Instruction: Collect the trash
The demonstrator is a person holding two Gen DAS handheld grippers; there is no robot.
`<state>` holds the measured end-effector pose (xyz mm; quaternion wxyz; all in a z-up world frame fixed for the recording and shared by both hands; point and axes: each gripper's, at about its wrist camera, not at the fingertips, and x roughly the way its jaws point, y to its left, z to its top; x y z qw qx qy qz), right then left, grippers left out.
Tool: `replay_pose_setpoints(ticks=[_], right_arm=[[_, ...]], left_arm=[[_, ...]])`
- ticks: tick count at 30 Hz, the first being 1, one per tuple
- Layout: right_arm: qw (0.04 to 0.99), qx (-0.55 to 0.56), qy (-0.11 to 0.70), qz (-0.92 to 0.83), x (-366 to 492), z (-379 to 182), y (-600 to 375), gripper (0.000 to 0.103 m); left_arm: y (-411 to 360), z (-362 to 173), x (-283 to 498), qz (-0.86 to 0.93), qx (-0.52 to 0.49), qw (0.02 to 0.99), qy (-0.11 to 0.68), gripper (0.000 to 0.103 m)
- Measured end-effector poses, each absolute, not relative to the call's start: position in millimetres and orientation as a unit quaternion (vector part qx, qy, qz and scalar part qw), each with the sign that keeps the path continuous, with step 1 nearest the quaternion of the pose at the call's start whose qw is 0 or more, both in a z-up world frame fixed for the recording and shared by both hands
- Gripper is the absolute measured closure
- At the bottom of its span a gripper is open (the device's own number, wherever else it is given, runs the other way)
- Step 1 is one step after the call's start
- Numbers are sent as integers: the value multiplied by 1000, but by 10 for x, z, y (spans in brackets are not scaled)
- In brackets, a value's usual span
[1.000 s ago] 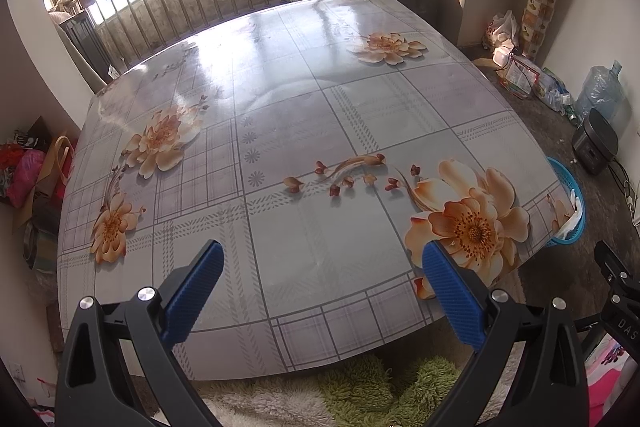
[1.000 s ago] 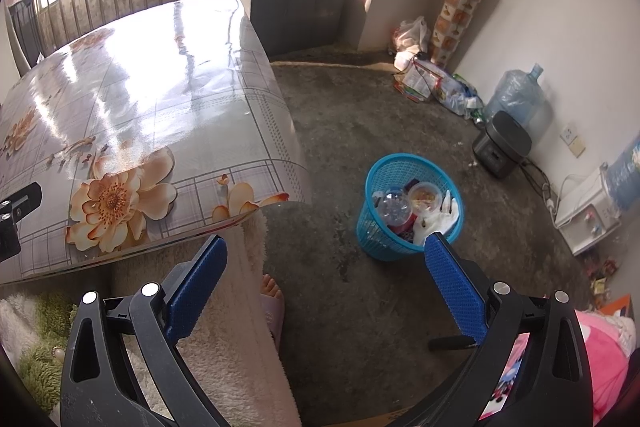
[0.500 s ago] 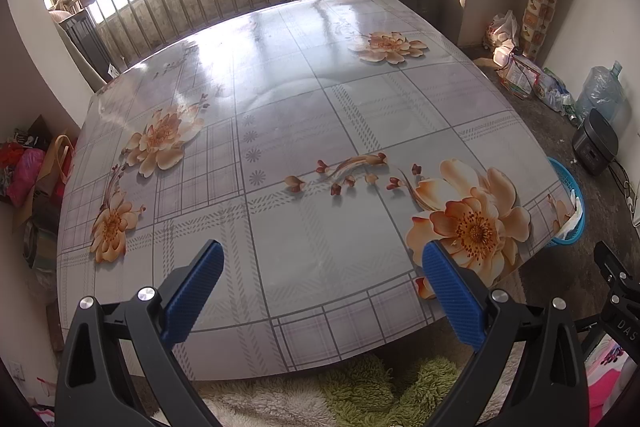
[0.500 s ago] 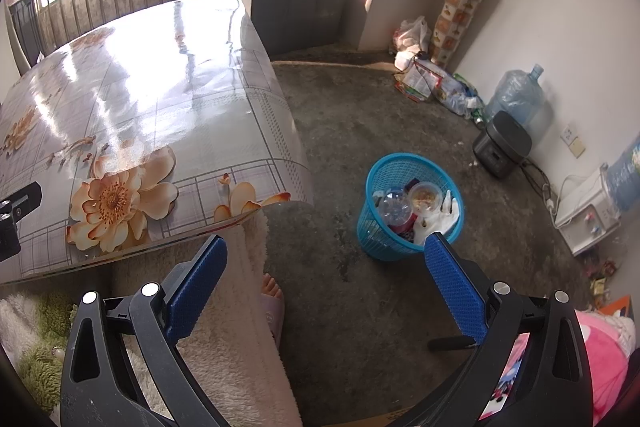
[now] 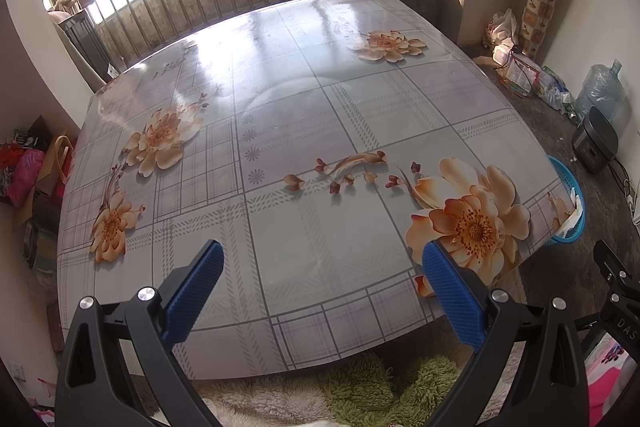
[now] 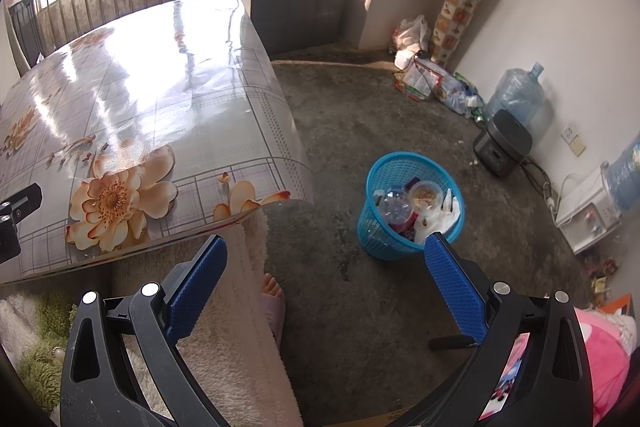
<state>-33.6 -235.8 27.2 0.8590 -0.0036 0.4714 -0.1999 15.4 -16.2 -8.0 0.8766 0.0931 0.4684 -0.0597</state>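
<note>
A blue mesh trash basket [image 6: 374,225] stands on the floor right of the table; it holds a clear bottle [image 6: 394,205], a plastic cup [image 6: 426,193] and white crumpled trash [image 6: 438,217]. Its rim also shows in the left wrist view [image 5: 570,183]. My right gripper [image 6: 326,267] is open and empty, above the floor in front of the basket. My left gripper [image 5: 322,275] is open and empty over the near edge of the flower-patterned table [image 5: 280,107]. No loose trash shows on the tabletop.
A grey cabinet [image 6: 296,7] with bottles stands behind the table. Bags [image 6: 412,39], a water jug [image 6: 516,95] and a black cooker [image 6: 504,143] line the right wall. A fluffy rug [image 5: 360,387] lies under the near table edge. A foot [image 6: 272,291] shows by the table.
</note>
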Motion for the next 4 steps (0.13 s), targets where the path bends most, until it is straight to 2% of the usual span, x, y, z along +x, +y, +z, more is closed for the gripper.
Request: replay_pose_setpoints(ticks=[4], right_arm=[[859, -3, 471, -200, -336, 273, -2358, 8]], left_arm=[[-165, -81, 154, -60, 93, 877, 468, 6]])
